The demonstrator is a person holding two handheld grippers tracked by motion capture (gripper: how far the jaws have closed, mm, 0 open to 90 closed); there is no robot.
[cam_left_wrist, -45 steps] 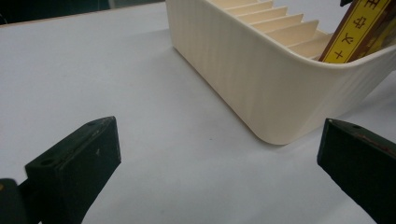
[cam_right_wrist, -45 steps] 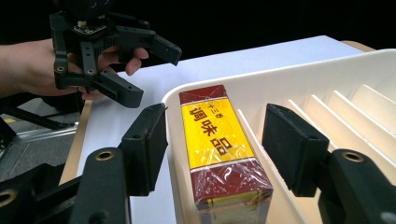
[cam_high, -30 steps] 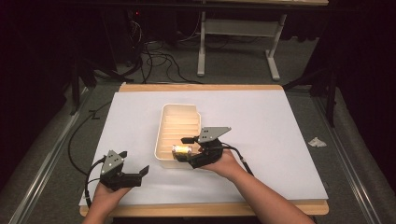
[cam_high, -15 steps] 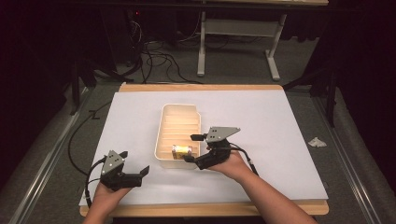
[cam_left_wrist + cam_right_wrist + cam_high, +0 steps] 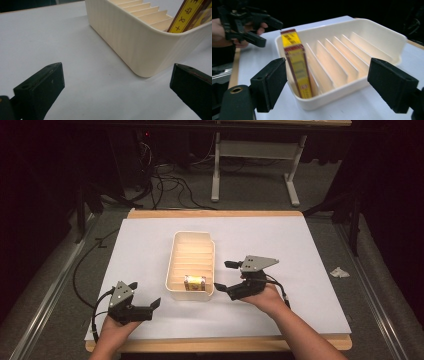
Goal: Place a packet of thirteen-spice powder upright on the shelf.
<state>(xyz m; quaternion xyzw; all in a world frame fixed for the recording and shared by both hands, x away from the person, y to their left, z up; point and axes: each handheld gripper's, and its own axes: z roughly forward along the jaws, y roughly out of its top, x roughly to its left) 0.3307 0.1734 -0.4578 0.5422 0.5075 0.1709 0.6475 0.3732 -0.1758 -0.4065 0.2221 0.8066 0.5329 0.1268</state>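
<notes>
Beside the tray's (image 5: 173,265) right wall, the right gripper (image 5: 226,276) is withdrawing, jaws just opening and empty. Its yellow box (image 5: 195,283) is standing, apparently upright, in the nearest slot: placement looks complete. The left gripper (image 5: 146,295) is idling spread.

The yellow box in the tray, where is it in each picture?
High view: the yellow box stands in the slot nearest the person, at the near end of the cream tray.
Left gripper view: the box peeks over the tray's rim at top right.
Right gripper view: the box stands left of centre, in the tray's end slot.
Shared landmark: the tray's dividers.
</notes>
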